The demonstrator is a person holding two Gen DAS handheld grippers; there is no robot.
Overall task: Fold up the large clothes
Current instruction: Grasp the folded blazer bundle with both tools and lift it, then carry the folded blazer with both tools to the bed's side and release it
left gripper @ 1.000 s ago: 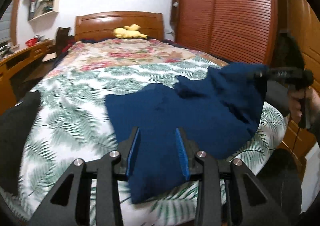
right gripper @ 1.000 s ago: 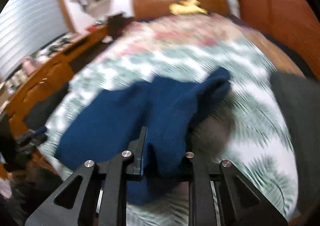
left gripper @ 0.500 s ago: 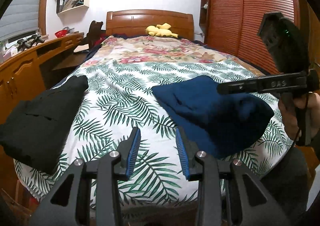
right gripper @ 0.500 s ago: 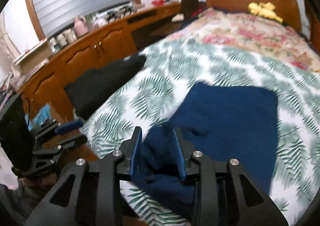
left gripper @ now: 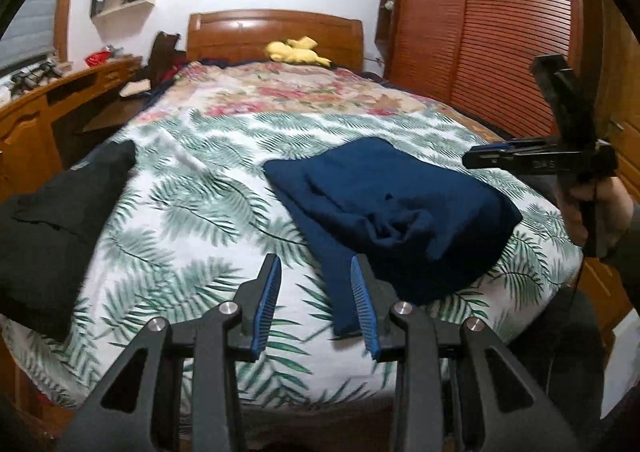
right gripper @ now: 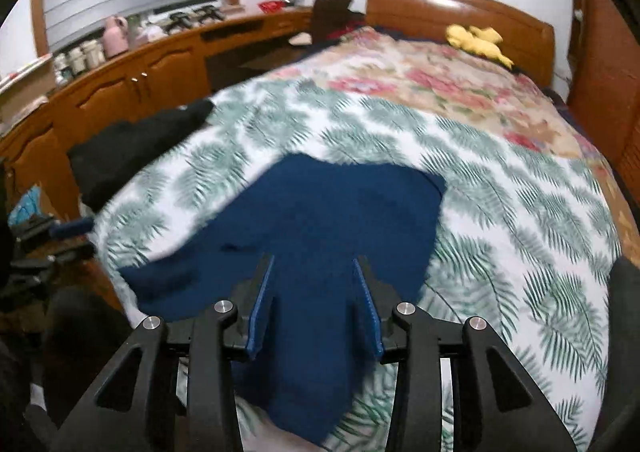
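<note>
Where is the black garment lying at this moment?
The black garment lies at the left edge of the bed in both wrist views, on the leaf-print cover beside the wooden cabinets, apart from the blue garment.

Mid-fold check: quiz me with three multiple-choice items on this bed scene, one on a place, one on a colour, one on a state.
1. Where does the black garment lie?
A. on the bed's left edge, apart from the blue garment
B. on top of the blue garment
C. against the headboard

2. What colour is the soft toy by the headboard?
A. red
B. yellow
C. green

3. How is the blue garment now?
A. hanging from both tools
B. spread fully flat
C. lying folded over on the bedspread

Answers: A, bare leaf-print cover separates them; B, it shows yellow in both views; C, layers overlap, with no pad pressing on it.
</note>
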